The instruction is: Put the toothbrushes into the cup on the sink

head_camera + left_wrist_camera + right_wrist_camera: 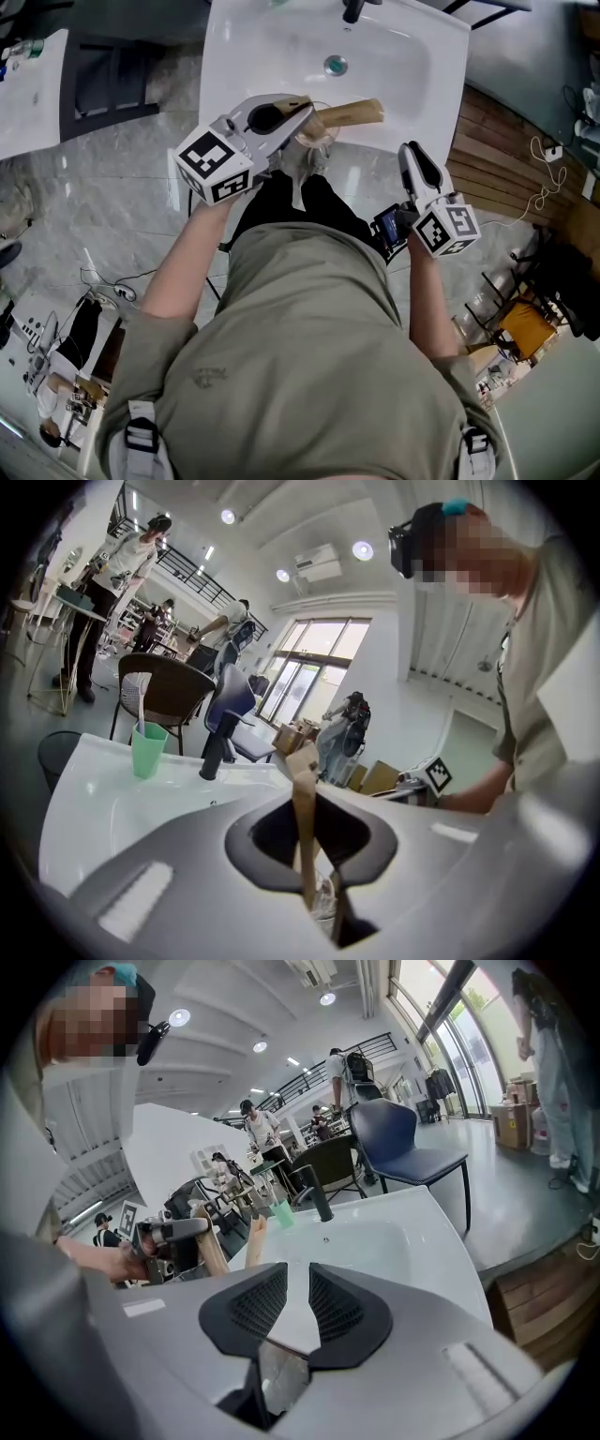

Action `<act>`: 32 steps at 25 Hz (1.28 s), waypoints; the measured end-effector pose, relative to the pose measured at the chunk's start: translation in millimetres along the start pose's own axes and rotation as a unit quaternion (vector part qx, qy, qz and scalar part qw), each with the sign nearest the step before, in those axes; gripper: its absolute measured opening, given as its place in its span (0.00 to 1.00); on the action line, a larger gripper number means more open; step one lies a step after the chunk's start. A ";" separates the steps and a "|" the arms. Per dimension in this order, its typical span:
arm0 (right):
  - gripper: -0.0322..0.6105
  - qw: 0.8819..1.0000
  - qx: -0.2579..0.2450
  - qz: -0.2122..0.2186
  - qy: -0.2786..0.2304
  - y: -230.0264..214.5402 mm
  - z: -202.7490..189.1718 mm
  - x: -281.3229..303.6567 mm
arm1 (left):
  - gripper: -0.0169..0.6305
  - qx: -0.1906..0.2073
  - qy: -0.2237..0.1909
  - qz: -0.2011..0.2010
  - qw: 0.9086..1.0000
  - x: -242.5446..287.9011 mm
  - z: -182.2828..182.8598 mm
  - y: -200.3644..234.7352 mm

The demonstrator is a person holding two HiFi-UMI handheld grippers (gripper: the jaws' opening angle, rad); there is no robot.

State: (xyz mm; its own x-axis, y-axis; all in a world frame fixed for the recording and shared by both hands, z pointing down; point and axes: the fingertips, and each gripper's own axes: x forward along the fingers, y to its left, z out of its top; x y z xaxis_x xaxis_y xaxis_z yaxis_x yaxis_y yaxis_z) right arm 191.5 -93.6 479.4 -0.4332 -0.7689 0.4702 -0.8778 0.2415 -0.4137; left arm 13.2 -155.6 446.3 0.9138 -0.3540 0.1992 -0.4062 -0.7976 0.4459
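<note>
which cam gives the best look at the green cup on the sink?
Left gripper view: the green cup stands whole on the sink rim, left of the black faucet, a toothbrush in it. Right gripper view shows it small and distant. Head view catches at most a green sliver at its top edge.

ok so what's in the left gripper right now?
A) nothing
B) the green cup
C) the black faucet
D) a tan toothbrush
D: the left gripper view shows the tan toothbrush clamped upright in the left gripper, while the green cup stands apart on the sink.
</note>
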 end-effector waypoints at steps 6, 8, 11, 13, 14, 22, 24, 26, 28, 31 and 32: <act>0.18 1.000 -0.002 0.001 0.003 0.5 -1.5 -0.9 | 0.05 0.005 0.004 0.004 1.000 1.8 -9.6 -1.8; 0.18 1.000 -0.001 0.000 0.003 -0.6 -2.2 -2.0 | 0.05 0.007 0.003 0.007 1.000 2.0 -11.3 -1.1; 0.18 1.000 0.002 -0.001 0.003 -2.2 -3.8 -4.1 | 0.05 0.014 0.002 0.013 1.000 2.2 -13.6 0.0; 0.18 1.000 0.003 -0.002 0.003 -2.8 -4.5 -5.6 | 0.05 0.021 0.003 0.017 1.000 2.7 -16.0 -0.4; 0.18 1.000 0.002 -0.002 0.003 -3.0 -4.8 -6.2 | 0.05 0.025 0.004 0.018 1.000 3.1 -17.5 -1.0; 0.18 1.000 0.002 -0.001 0.003 -4.7 -6.0 -7.9 | 0.05 0.054 0.014 0.017 0.998 8.6 -25.8 -9.3; 0.18 1.000 0.002 0.000 0.003 -4.3 -6.8 -7.7 | 0.05 0.058 0.017 0.016 0.998 9.1 -28.1 -11.8; 0.18 1.000 0.003 0.001 0.003 -3.9 -7.4 -7.0 | 0.05 0.059 0.020 0.015 0.998 9.6 -30.8 -13.1; 0.18 1.000 0.003 0.002 0.004 -3.1 -7.6 -6.7 | 0.05 0.058 0.021 0.014 0.998 9.8 -32.8 -13.6; 0.18 1.000 0.003 0.003 0.005 -2.4 -8.6 -8.1 | 0.05 0.057 0.020 0.015 0.998 9.5 -33.1 -14.0; 0.18 1.000 0.003 0.004 0.005 -2.5 -9.1 -8.6 | 0.05 0.058 0.020 0.016 0.998 9.5 -33.2 -14.0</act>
State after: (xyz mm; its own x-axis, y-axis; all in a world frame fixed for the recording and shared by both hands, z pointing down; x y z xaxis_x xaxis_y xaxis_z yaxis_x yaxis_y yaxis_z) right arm 195.6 -82.3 483.4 -0.4415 -0.7615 0.4745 -0.8733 0.2433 -0.4221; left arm 27.6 -131.6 470.9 0.8990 -0.3613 0.2474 -0.4293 -0.8385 0.3355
